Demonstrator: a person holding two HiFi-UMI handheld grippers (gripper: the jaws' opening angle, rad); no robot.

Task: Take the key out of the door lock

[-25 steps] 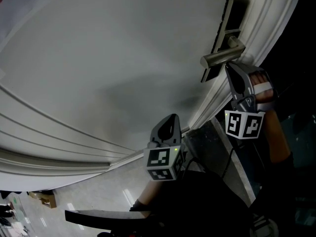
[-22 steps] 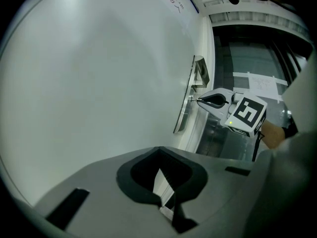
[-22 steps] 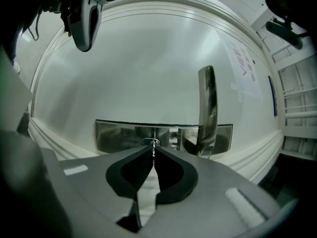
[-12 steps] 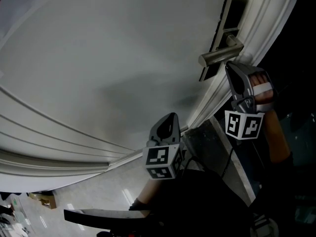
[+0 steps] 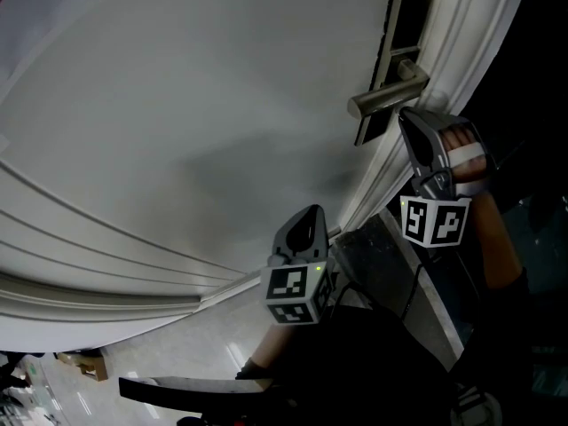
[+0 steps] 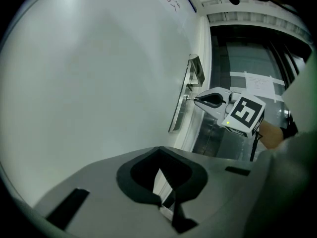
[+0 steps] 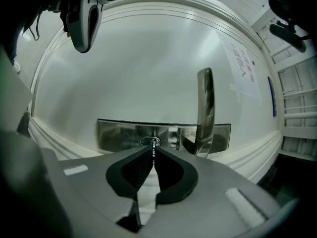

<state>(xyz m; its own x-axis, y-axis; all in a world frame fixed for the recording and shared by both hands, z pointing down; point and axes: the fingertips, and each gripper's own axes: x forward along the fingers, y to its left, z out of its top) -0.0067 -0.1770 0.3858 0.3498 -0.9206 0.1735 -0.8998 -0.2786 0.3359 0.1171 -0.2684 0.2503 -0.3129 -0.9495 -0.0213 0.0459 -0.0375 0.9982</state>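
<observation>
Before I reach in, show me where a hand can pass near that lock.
Free: the broad bare door panel, left of the lock plate in the head view, above the left claw. Crowded: at the plate, where the right claw pinches the key just beside the handle.

Metal lever handle [image 7: 205, 108], paper notice with red writing [image 7: 242, 66], cardboard box [image 5: 86, 363] on glossy floor [image 5: 177, 351].

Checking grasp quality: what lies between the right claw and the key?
Nothing: in the right gripper view the right claw pinches the key just outside the lock.
</observation>
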